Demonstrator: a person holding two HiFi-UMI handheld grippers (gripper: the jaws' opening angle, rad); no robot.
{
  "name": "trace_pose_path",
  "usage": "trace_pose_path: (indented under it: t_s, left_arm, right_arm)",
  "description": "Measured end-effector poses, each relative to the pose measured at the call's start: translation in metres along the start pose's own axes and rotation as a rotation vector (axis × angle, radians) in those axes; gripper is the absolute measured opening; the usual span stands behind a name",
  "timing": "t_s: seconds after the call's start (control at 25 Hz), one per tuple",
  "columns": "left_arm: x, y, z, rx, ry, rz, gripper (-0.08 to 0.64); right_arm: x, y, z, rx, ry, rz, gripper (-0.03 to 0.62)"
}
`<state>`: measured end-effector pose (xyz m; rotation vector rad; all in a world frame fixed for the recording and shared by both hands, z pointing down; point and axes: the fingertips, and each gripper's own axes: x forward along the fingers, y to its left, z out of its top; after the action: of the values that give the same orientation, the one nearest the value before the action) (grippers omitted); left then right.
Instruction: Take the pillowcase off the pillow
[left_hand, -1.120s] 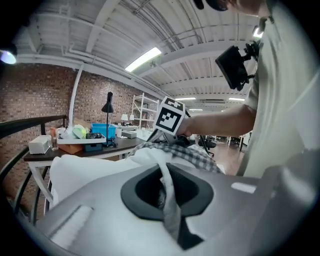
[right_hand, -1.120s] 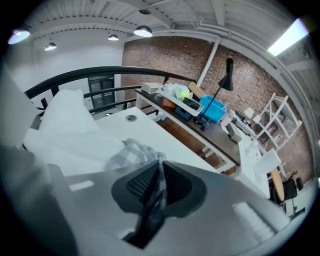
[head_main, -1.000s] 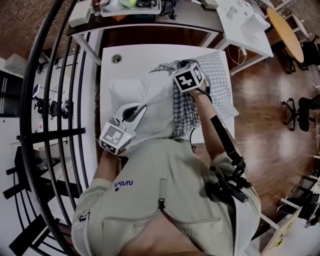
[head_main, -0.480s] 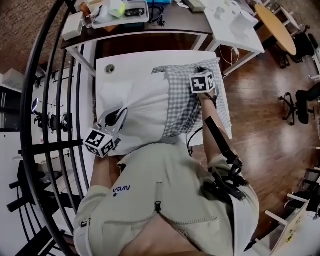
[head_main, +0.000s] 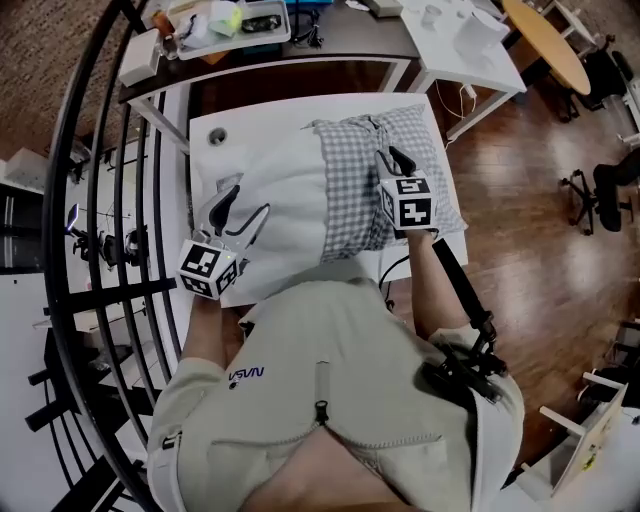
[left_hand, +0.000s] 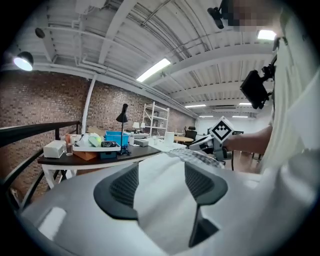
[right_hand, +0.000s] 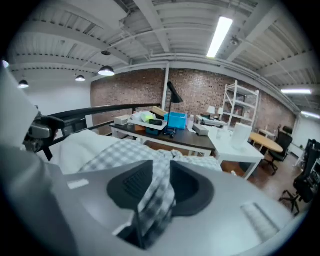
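A white pillow wears a grey-and-white checked pillowcase. The table under them is white, and the plank floor is warm brown. The person's top is pale beige. A bright blue box sits on a dark brown desk. The brick wall is reddish brown.

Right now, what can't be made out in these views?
Near edge of the pillow and table: head view, hidden under the person's torso.
Whether the right gripper jaws, which have just been opening, press the pillowcase: right gripper view, blurred fabric fills the gap.
How far the pillow reaches inside the pillowcase: all views, the fabric covers it.
Items in the far tray: head view, too small.
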<state>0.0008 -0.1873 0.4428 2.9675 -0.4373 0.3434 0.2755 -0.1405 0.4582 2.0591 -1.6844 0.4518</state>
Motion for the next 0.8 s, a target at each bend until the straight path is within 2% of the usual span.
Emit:
trace_pose_path:
  t_s: [0.08,0.2,0.4,0.48,0.56,0.64,0.72,0.8]
  left_arm:
    - [-0.003,-0.024,0.0,0.023,0.02,-0.044,0.289]
    - [-0.002,-0.063,-0.025,0.049,0.103,-0.119,0.314]
    - [0.007,-0.108,-0.088,0.129,0.363,-0.208,0.341]
    - [0.012,-0.111,-0.108,0.171,0.436,-0.2,0.342]
    - [0.018,-0.102,-0.125,0.203,0.479,-0.168,0.267]
    - [0.022,-0.096,-0.125,0.235,0.477,-0.163,0.158]
    - [0.023,-0.096,-0.111,0.262,0.445,-0.166,0.071]
    - [0.022,-0.098,-0.092,0.275,0.404,-0.161,0.035]
  right_arm:
    - [-0.025,0.016,-0.011,0.015,-0.022,0.021,0.109]
    - [-0.058,0.041,-0.039,0.039,-0.022,0.029,0.109]
    - [-0.1,0.087,-0.077,0.084,0.02,0.067,0.109]
    - [-0.109,0.106,-0.101,0.097,0.079,0.104,0.113]
    - [-0.109,0.127,-0.129,0.12,0.151,0.139,0.147]
    - [-0.102,0.146,-0.152,0.131,0.208,0.157,0.156]
    - [-0.089,0.156,-0.163,0.087,0.244,0.147,0.156]
    - [-0.077,0.153,-0.162,0.022,0.253,0.114,0.142]
